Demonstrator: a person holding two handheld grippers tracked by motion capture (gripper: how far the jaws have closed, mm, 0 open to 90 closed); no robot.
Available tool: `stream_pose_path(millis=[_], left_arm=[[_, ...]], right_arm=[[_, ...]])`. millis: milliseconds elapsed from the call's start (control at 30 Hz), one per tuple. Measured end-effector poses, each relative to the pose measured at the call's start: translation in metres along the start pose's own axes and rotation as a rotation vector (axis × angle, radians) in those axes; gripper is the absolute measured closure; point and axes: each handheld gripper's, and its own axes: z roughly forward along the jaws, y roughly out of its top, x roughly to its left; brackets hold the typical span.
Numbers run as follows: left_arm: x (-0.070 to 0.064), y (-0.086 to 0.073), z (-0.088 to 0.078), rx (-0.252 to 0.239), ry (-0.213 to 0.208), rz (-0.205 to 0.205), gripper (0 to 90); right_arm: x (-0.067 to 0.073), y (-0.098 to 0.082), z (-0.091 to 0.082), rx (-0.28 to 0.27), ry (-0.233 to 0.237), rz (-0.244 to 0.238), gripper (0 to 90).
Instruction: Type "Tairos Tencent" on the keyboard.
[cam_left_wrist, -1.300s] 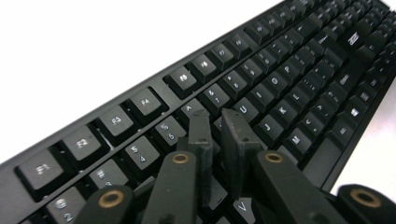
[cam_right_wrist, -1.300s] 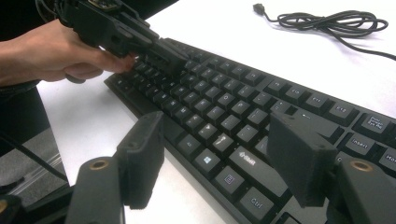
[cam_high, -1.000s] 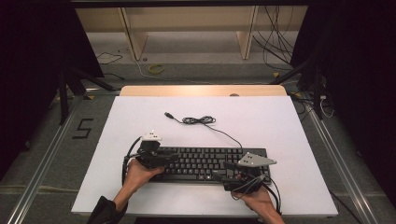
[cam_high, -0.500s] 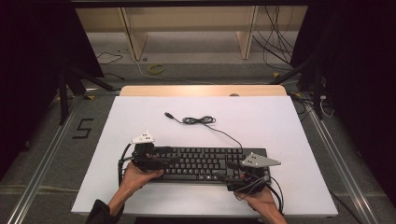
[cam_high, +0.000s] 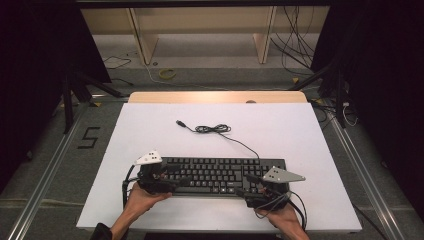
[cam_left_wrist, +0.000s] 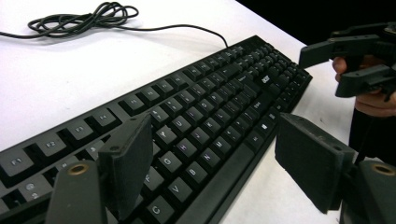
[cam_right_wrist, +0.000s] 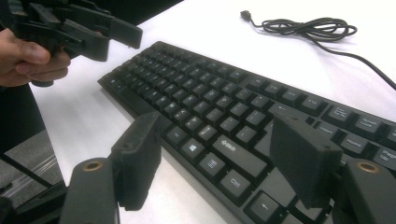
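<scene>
I am watching the keyboard (cam_high: 220, 175) lying lengthwise along the near edge of the surface (cam_high: 300, 130), with the left hand-held gripper (cam_high: 172, 181) just opening, empty, over its left end and the right hand-held gripper (cam_high: 246, 186) open at its right end.

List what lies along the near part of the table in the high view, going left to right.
Left tongs at the keyboard's left end → black keyboard → right tongs at its right end. The keyboard's cable lies coiled farther back on the white table.
</scene>
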Motion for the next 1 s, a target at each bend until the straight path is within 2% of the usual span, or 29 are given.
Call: stream_pose_path(millis=[300, 700, 1000], left_arm=[[-0.007, -0.009, -0.008, -0.004, -0.014, 0.015, 26.4], [-0.011, -0.019, -0.016, -0.014, -0.01, 0.005, 25.0], [-0.011, -0.024, -0.02, -0.021, 0.0, -0.002, 23.9]], right_arm=[[-0.004, -0.005, -0.01, -0.008, -0.025, -0.002, 34.9], [-0.007, -0.015, -0.021, -0.019, -0.059, -0.01, 33.7], [-0.01, -0.019, -0.029, -0.029, -0.076, 0.002, 31.7]])
